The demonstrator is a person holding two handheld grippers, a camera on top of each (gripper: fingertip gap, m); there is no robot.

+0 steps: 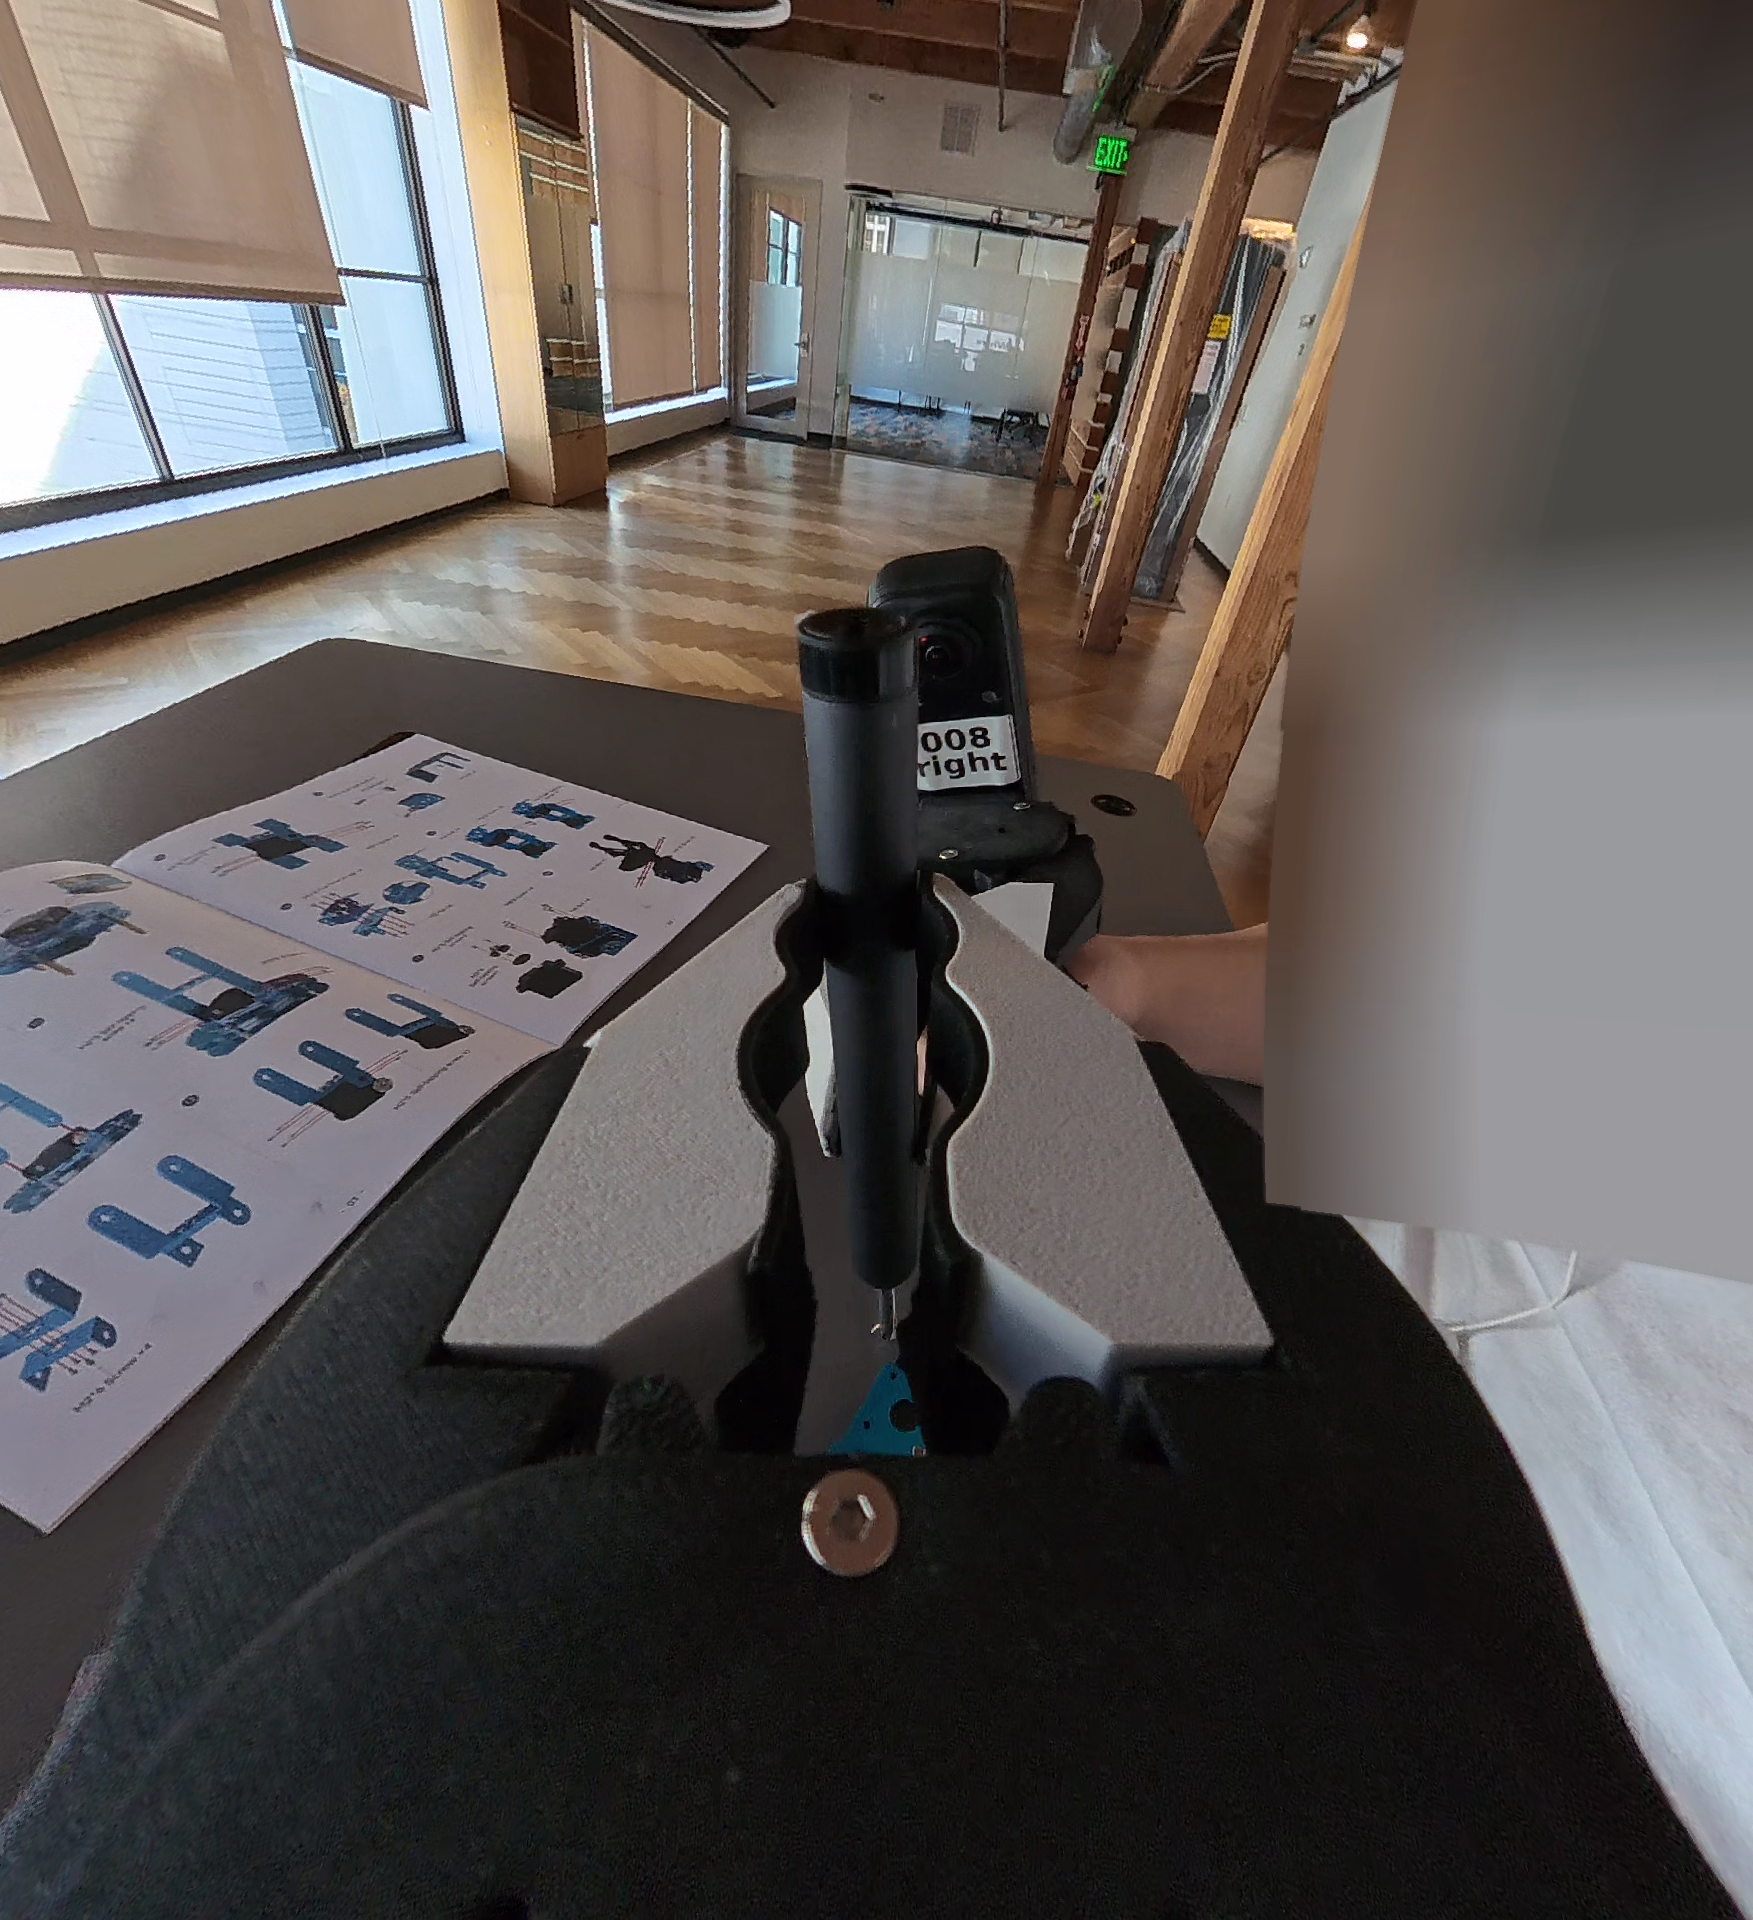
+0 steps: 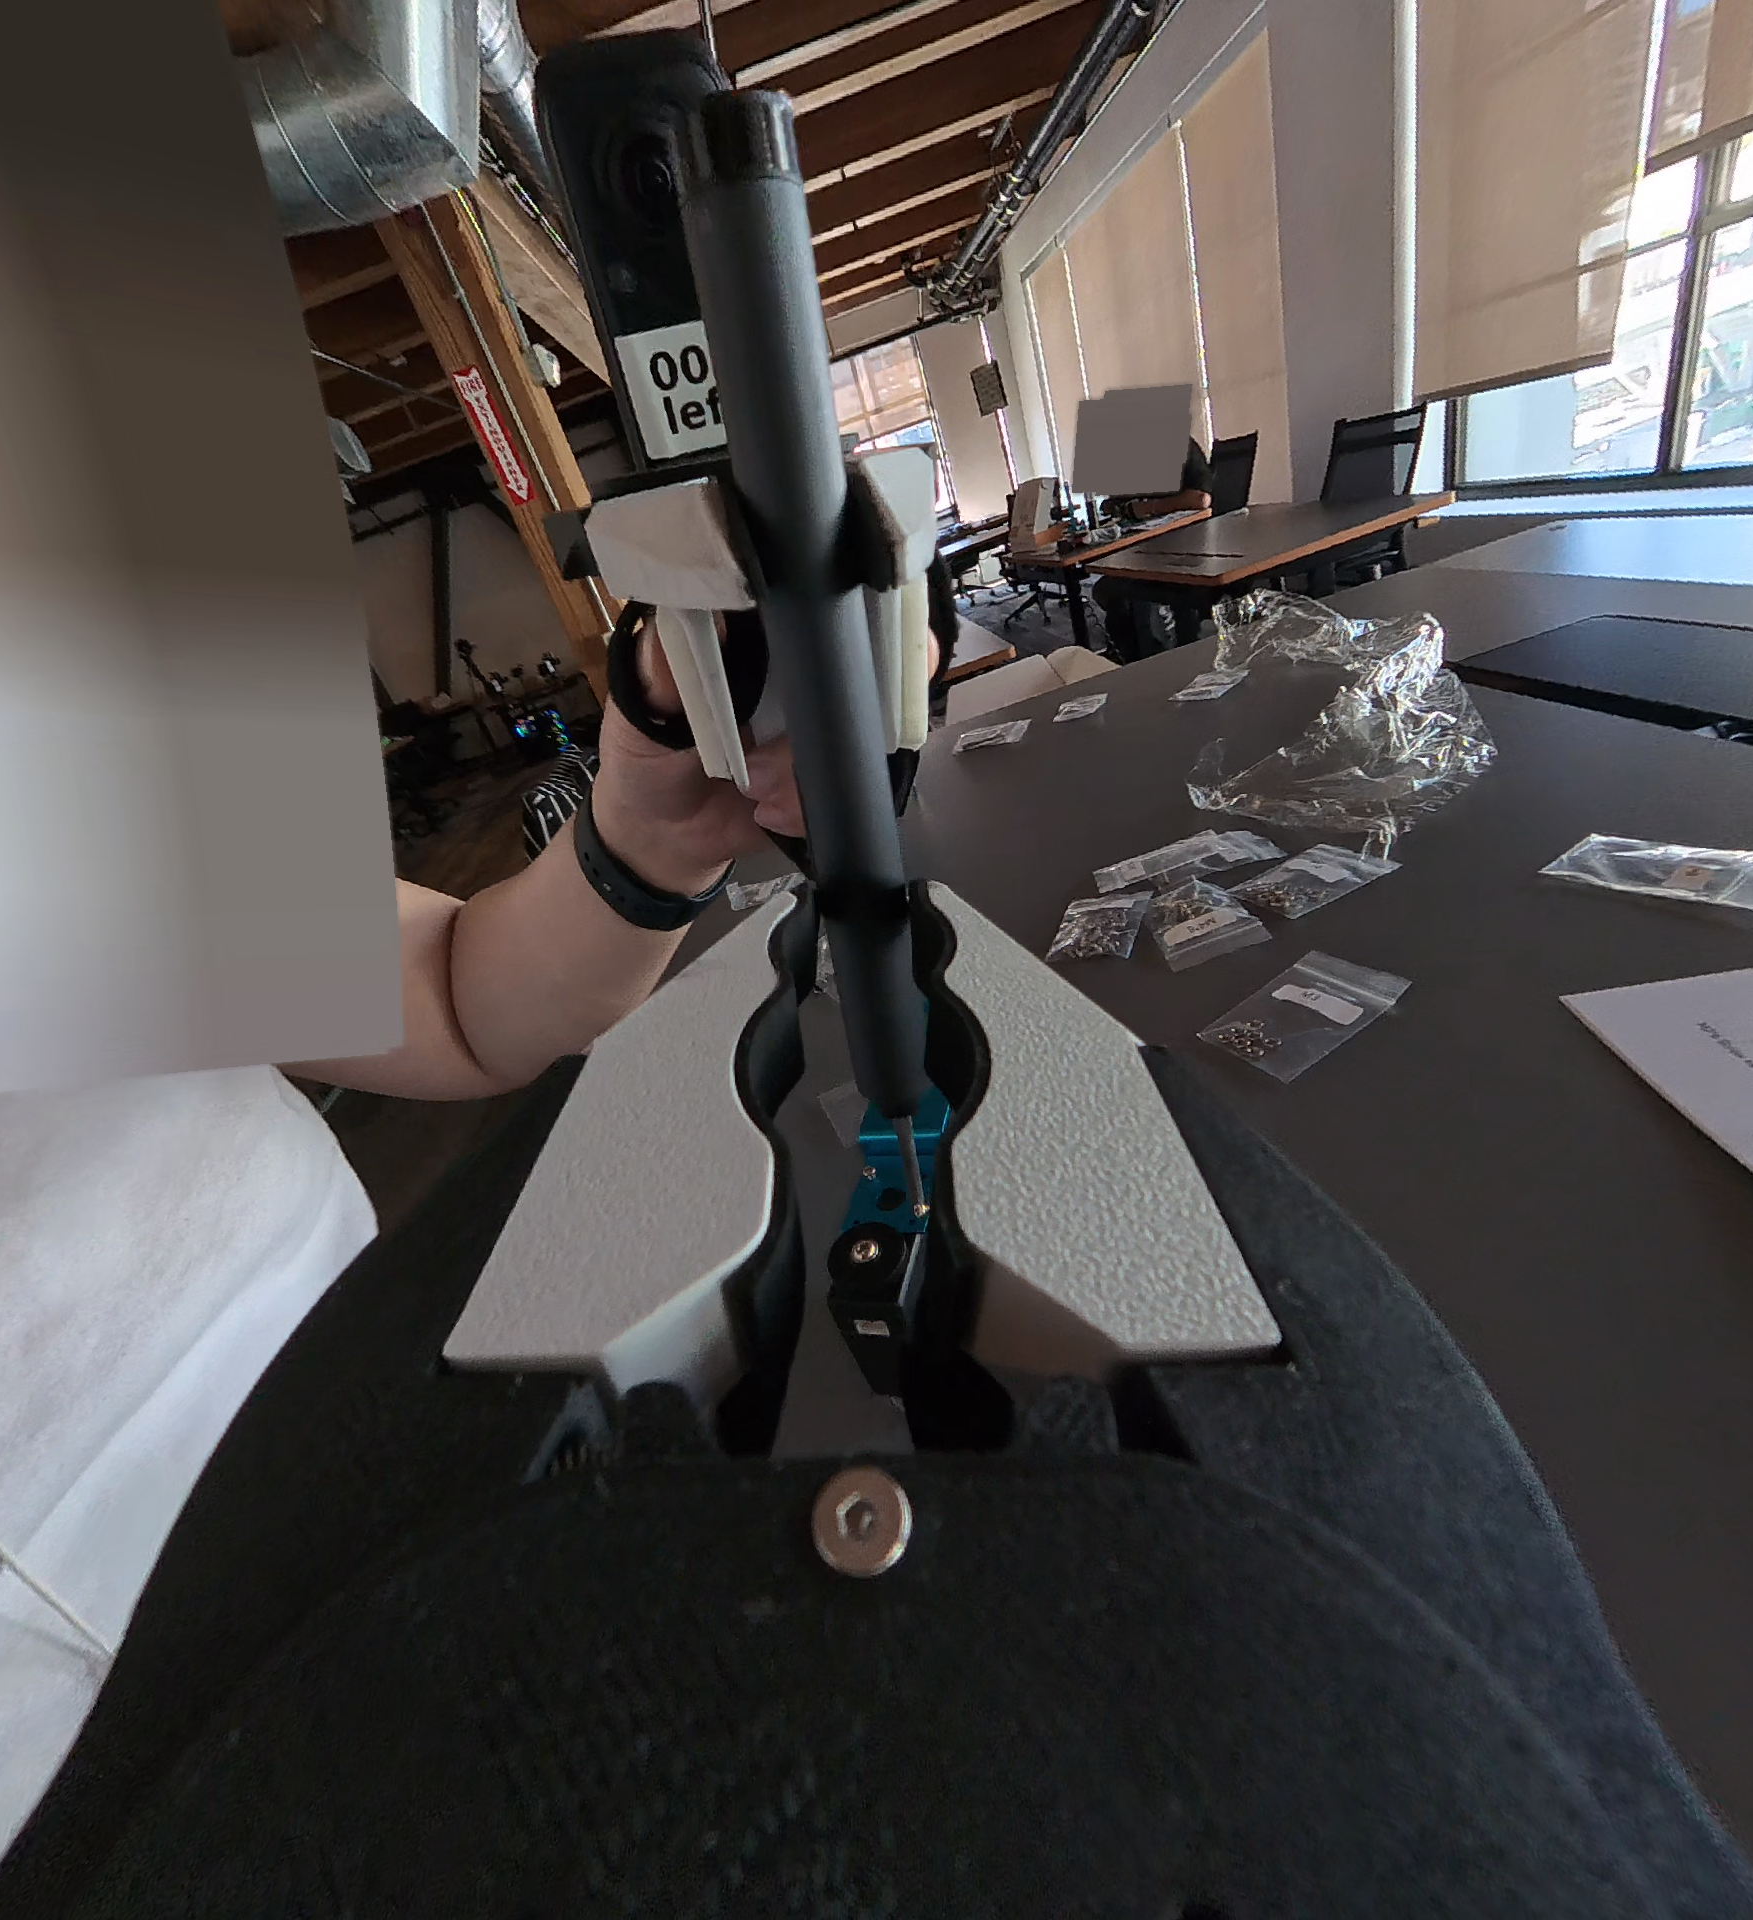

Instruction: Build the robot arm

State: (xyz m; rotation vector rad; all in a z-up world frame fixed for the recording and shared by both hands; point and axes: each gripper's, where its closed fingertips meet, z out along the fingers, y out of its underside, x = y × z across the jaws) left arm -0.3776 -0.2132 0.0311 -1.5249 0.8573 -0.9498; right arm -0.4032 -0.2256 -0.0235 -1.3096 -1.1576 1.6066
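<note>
Black screwdriver is pinched by jaws of both left gripper and right gripper, its tip on a blue bracket, near small labelled bags on the worktop.

Screwdriver upright, clamped between both the left gripper and the right gripper, tip down on a small bracket on the table. Open booklet flat on the table, left of the left gripper. Small bags of screws right of the right gripper, crumpled plastic wrap behind them.
</note>
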